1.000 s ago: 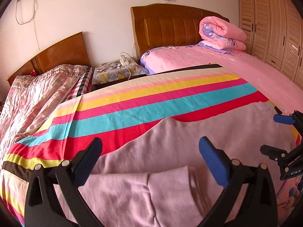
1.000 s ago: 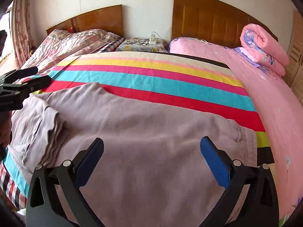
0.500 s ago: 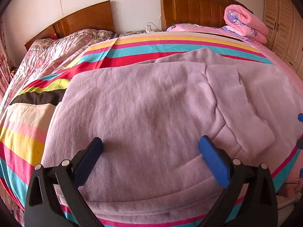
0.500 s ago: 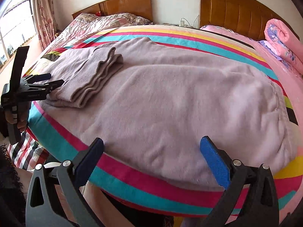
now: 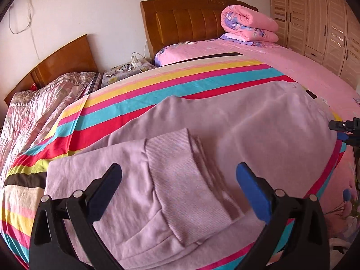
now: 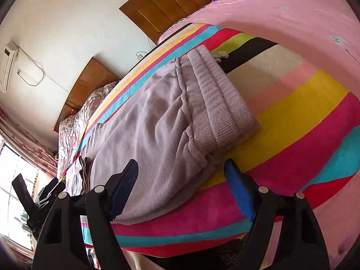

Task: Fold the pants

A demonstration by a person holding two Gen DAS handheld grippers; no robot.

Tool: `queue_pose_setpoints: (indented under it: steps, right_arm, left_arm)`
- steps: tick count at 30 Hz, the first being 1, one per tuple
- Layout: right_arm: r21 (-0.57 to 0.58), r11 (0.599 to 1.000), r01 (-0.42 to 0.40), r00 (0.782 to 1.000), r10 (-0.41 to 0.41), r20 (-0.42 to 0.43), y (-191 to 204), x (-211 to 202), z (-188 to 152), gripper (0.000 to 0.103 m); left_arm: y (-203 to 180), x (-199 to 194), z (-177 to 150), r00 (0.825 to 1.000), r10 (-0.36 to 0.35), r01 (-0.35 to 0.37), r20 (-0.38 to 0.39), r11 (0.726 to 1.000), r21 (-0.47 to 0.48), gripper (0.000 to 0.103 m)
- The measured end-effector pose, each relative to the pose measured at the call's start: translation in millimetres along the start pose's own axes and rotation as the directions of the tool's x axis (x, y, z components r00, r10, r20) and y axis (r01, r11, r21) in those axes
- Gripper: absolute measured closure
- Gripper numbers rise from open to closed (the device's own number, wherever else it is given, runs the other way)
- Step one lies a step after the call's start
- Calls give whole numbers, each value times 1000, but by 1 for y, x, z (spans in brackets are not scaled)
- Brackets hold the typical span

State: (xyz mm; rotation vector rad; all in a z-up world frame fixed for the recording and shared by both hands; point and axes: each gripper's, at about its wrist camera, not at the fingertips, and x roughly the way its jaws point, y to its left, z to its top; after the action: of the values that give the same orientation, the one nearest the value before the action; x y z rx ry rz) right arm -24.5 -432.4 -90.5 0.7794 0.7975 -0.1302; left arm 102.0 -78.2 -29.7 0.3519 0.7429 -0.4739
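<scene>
We see the pants (image 5: 236, 130) lying on the striped blanket (image 5: 157, 90), cuffs (image 5: 186, 180) folded onto them near us. Behind stand two headboards, a nightstand (image 5: 126, 72) between them.

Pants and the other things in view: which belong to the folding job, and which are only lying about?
Job: pants, striped blanket under them, left tool, right tool.

Lying about: rolled quilt, nightstand, wardrobe.

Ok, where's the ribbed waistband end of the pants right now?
In the right wrist view the waistband lies at the pants' far right end on the striped sheet, just beyond the open right gripper.
</scene>
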Motion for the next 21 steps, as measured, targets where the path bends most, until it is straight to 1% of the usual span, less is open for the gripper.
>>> queue_pose_setpoints:
  steps: [2,4,5,6,7,8,10,13,15,16,17,18,19,20,21]
  right_arm:
    - [-8,999,39,999,-39,-24,6,5,4,26]
    - [-19,998,53,997,-54,-61,10,7,3,26]
    - [-15,999,48,995,-49,-85,10,7,3,26]
    - [3,1000,18,993,-18,-116,11,8,2,26]
    - [30,999,-15,989,19,-144,11,9,0,27]
    - [39,999,-26,988,31,-151,12,10,-1,28]
    - [33,999,-15,992,19,-126,14,12,-1,28]
    - [142,989,-29,998,38,-60,9,12,2,30]
    - [173,985,-23,999,29,-33,9,13,1,30]
    - [168,986,-4,999,10,-34,10,12,0,31]
    - [161,986,29,999,-22,-41,11,10,-2,39]
    - [176,983,58,998,-52,-40,8,7,-3,45]
    - [193,978,82,997,-79,-24,3,2,-3,48]
    - [188,976,108,994,-108,-10,0,-1,-2,48]
    - [175,979,106,994,-105,-13,-1,0,0,47]
  left_arm:
    - [-11,20,4,999,-9,9,-32,1000,24,1]
    - [-13,41,-2,996,-20,22,-82,1000,18,1]
    - [-10,52,-7,993,-27,27,-118,1000,4,2]
    - [-9,62,-14,988,-38,37,-153,999,-7,2]
    - [-10,64,-20,991,-30,31,-133,999,8,1]
    - [-12,63,-24,994,-25,27,-106,999,23,1]
    - [-10,63,-25,994,-34,36,-104,999,14,1]
    - [-9,65,-25,994,-42,44,-103,999,16,1]
    - [-9,65,-26,994,-43,45,-101,999,16,1]
    - [-8,65,-26,994,-44,46,-100,999,16,1]
    - [-8,65,-26,994,-45,47,-100,999,16,1]
    - [-8,65,-26,994,-47,49,-100,999,16,1]
    - [-7,63,-26,994,-49,51,-99,999,16,1]
    - [-7,63,-26,994,-48,50,-98,999,16,1]
    - [-7,63,-26,994,-48,50,-98,999,16,1]
